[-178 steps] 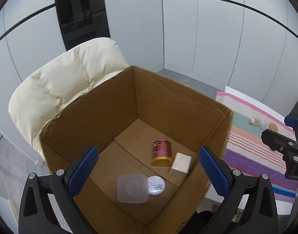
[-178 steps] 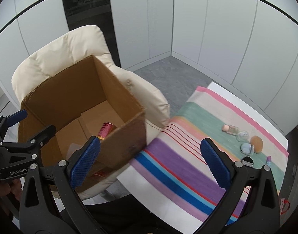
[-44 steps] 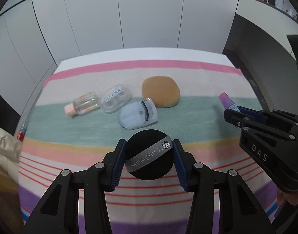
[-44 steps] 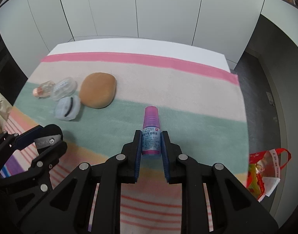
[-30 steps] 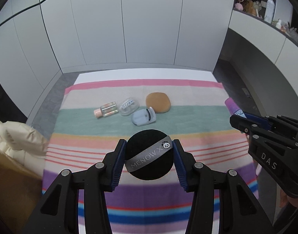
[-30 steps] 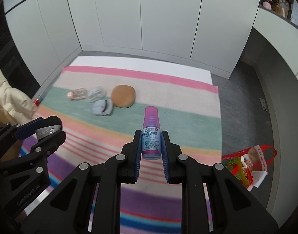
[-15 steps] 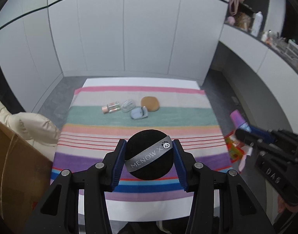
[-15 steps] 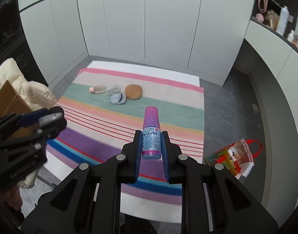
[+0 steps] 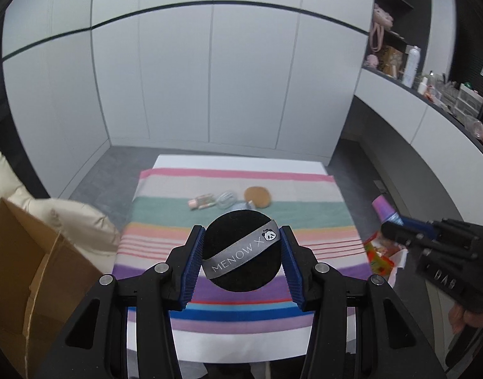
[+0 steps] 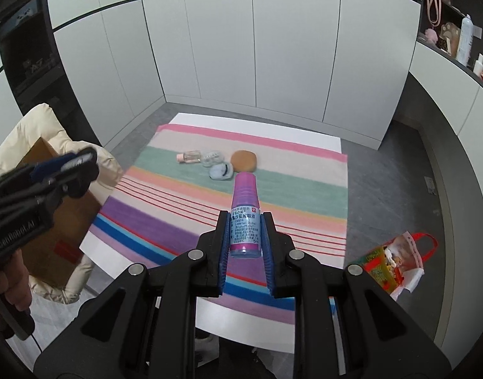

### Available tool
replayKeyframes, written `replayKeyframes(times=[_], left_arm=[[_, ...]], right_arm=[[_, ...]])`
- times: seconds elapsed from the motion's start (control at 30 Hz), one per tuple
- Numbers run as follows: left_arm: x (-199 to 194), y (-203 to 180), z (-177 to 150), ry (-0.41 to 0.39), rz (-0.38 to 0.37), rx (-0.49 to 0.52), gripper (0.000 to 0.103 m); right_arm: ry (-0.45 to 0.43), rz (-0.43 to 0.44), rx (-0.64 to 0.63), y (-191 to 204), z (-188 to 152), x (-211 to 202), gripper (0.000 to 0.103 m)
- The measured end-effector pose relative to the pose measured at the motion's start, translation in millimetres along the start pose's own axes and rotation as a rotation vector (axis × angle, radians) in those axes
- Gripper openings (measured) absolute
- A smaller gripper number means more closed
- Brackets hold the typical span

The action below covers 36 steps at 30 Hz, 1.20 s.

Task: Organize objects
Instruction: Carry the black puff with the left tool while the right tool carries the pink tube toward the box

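Observation:
My left gripper [image 9: 241, 252] is shut on a black round powder puff [image 9: 241, 265] with a grey "MENOW" ribbon, held high above the striped cloth [image 9: 238, 218]. My right gripper [image 10: 244, 235] is shut on a small purple-capped bottle [image 10: 244, 218] with a blue label, also held above the cloth [image 10: 273, 189]. On the cloth's far part lie a pink-capped clear bottle [image 10: 188, 157], a clear case [image 10: 212, 157], a pale blue eyelash curler case [image 10: 221, 171] and a tan sponge [image 10: 243, 160]. The cardboard box [image 9: 23, 271] is at the left.
The box sits on a cream padded chair [image 10: 26, 132] left of the table. A colourful bag [image 10: 396, 262] lies on the grey floor at the right. White cabinet doors stand behind the table; a counter with bottles runs along the right wall.
Both grippers have pulled back and risen from the table, each still holding its object. The cloth items look smaller and the box has come into view at the left.

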<state>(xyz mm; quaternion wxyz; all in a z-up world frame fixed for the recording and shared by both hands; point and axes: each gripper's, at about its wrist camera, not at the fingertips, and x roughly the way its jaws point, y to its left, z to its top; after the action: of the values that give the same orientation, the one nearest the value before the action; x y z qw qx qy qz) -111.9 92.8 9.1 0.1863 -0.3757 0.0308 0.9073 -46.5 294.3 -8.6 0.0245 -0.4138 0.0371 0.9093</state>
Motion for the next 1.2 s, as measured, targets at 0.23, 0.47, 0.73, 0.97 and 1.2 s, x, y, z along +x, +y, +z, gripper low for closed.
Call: replayKeyframes(times=[0.23, 0.47, 0.73, 0.97, 1.2], left_arm=[[-4, 45, -2, -0.001, 0.049, -0.073, 0.048], [-10, 87, -10, 0.001, 0.096, -0.133, 0.048], [-24, 120, -22, -0.01, 0.155, -0.149, 0.048], [-40, 152, -35, -0.021, 0.214, -0.182, 0.048], [-57, 190, -50, -0.021, 0.275, -0.233, 0.048]], right_arm=[[0.029, 0.024, -0.017, 22, 3, 21, 0.02], [0.037, 0.067, -0.019, 48, 10, 35, 0.02], [0.042, 0.11, -0.07, 94, 19, 49, 0.02], [0.039, 0.15, -0.114, 134, 27, 56, 0.02], [0.036, 0.202, -0.181, 184, 31, 62, 0.02]])
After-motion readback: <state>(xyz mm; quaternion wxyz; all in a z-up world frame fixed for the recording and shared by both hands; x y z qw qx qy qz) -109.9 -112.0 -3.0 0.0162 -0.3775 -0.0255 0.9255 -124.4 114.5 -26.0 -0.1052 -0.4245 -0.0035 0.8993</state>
